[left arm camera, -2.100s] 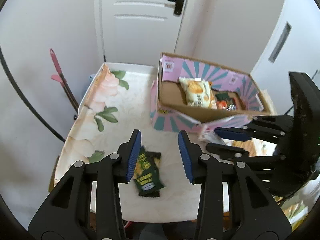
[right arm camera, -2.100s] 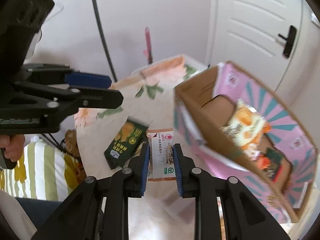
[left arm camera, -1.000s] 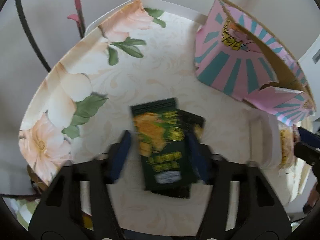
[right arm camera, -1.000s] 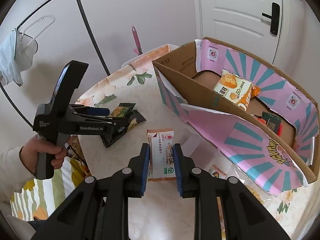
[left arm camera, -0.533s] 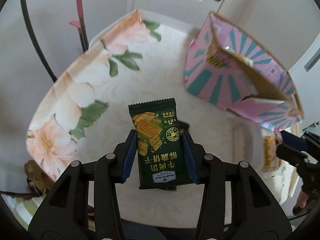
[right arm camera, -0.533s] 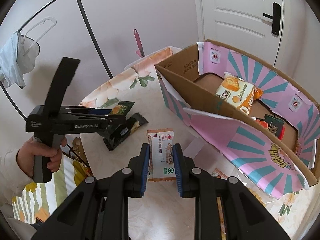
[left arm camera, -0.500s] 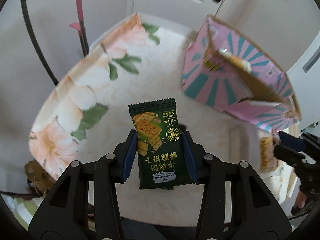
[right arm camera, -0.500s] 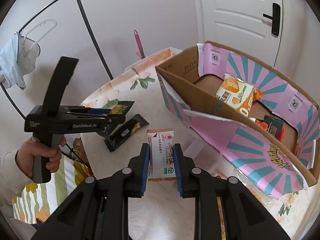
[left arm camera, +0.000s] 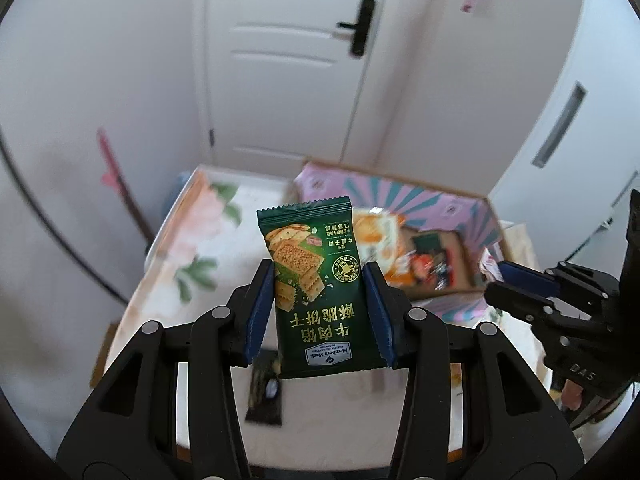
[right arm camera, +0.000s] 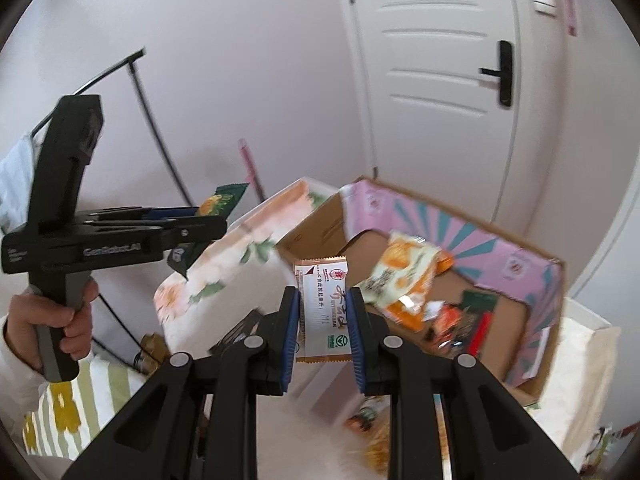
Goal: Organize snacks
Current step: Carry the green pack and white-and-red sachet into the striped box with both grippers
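Note:
My left gripper (left arm camera: 319, 308) is shut on a dark green cracker packet (left arm camera: 316, 284), held upright in the air above the table. My right gripper (right arm camera: 323, 322) is shut on a white and orange snack packet (right arm camera: 322, 300), also lifted off the table. Behind both stands the pink and teal cardboard box (left arm camera: 460, 208), open at the top, with an orange snack bag (right arm camera: 404, 276) and other packets inside. The right view shows the left gripper (right arm camera: 200, 220) at the left with the green packet (right arm camera: 222, 200) sticking out. Another dark packet (left arm camera: 266, 392) lies on the table below.
The table (left arm camera: 192, 240) has a floral cloth and a near edge at the bottom. More loose snacks (right arm camera: 372, 432) lie by the box. A white door (left arm camera: 280, 60) and walls stand behind. A pink-handled tool (left arm camera: 116, 176) leans at the left. A hand (right arm camera: 64, 320) grips the left handle.
Both grippers have risen from the table with their packets. The views now tilt toward the door and into the box's open top. A dark packet stays on the table.

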`<state>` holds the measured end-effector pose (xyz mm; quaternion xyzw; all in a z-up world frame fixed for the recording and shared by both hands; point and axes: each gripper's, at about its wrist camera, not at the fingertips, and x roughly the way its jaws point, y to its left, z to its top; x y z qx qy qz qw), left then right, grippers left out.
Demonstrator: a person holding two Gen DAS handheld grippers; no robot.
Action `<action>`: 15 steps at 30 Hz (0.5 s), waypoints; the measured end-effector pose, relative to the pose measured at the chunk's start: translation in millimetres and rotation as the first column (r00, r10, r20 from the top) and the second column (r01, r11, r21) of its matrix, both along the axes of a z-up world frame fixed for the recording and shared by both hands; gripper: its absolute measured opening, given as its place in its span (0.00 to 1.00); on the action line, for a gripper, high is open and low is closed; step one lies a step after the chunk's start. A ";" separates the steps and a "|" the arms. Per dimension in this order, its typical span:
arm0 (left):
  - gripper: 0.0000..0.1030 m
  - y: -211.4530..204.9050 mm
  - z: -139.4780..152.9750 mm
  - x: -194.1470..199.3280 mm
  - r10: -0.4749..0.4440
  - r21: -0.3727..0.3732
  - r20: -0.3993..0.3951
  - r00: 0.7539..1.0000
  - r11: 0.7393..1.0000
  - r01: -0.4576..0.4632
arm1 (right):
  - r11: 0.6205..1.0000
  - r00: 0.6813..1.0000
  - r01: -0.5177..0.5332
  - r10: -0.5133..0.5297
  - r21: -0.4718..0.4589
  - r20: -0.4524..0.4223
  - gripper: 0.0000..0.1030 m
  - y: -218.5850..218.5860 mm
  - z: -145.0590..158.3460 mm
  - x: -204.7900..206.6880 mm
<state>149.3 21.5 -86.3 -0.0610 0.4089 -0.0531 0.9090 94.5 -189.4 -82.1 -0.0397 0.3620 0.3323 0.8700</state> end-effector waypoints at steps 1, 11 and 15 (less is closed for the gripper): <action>0.40 -5.0 4.0 6.7 -0.021 0.003 0.006 1.000 1.000 0.021 | 1.000 1.000 0.025 -0.025 -0.002 0.007 0.21 -3.3 4.4 3.7; 0.40 -61.0 5.3 80.7 -0.228 0.020 -0.010 0.973 0.973 0.229 | 0.952 0.953 0.302 -0.303 -0.055 0.002 0.21 -36.7 24.9 46.8; 0.40 -83.6 -11.5 110.3 -0.301 0.052 -0.066 0.951 0.951 0.304 | 0.923 0.921 0.384 -0.385 -0.026 -0.061 0.21 -53.5 24.7 64.8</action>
